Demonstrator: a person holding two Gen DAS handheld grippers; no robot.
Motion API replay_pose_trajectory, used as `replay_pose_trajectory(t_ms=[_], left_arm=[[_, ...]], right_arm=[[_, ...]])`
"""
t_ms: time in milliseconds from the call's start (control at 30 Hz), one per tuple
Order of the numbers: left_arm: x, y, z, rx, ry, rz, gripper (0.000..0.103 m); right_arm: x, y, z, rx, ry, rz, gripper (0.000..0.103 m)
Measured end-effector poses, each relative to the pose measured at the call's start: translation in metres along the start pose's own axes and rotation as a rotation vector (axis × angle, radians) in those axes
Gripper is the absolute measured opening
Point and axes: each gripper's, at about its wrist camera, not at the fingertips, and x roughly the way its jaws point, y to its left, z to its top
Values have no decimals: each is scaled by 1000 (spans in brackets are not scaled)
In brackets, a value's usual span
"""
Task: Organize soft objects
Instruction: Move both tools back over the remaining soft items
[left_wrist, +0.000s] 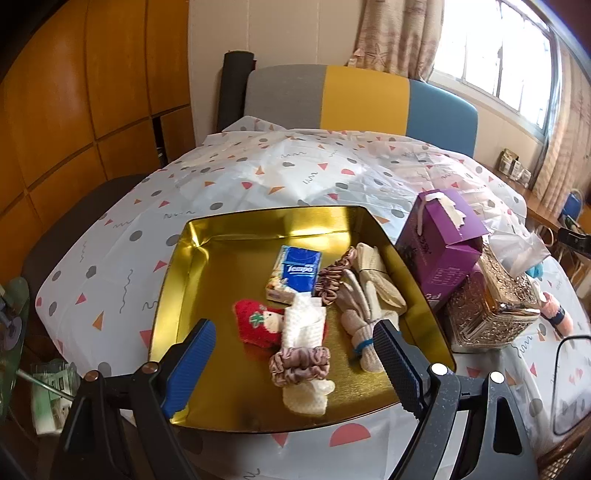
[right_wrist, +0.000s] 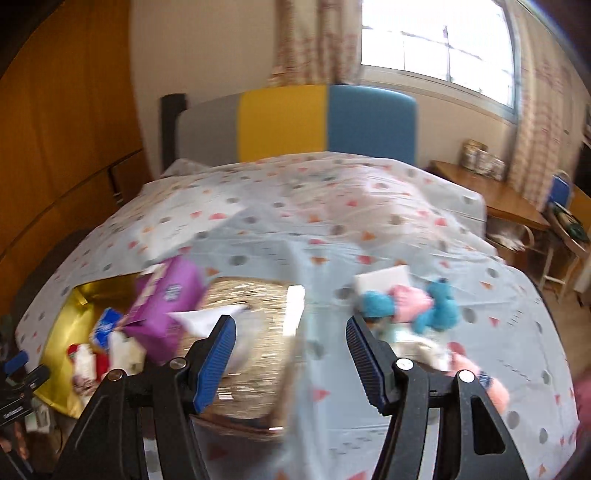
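A gold tray on the table holds a Tempo tissue pack, a red plush sock, a white cloth, pink scrunchies and cream gloves. My left gripper is open and empty, held above the tray's near edge. My right gripper is open and empty above a glittery tissue box. Blue and pink plush pieces lie on the cloth right of it. The right wrist view is blurred.
A purple box leans on the glittery tissue box right of the tray. A pink plush item lies further right. A chair back stands behind the table. A wooden side table is far right.
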Motion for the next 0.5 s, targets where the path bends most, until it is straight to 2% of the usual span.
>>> replay_pose_trajectory(t_ms=[233,433,500], left_arm=[[6,-12,7,21,26,-31,88],[2,-24,28,33,1,-71,88],[-1,-32,40,45,-15,-79,88]], right_arm=[[20,-87,-5,150,-10,-199,63],[41,-162,-37,344,39,-344,63],[46,-181,-49,427,88,-358,63]])
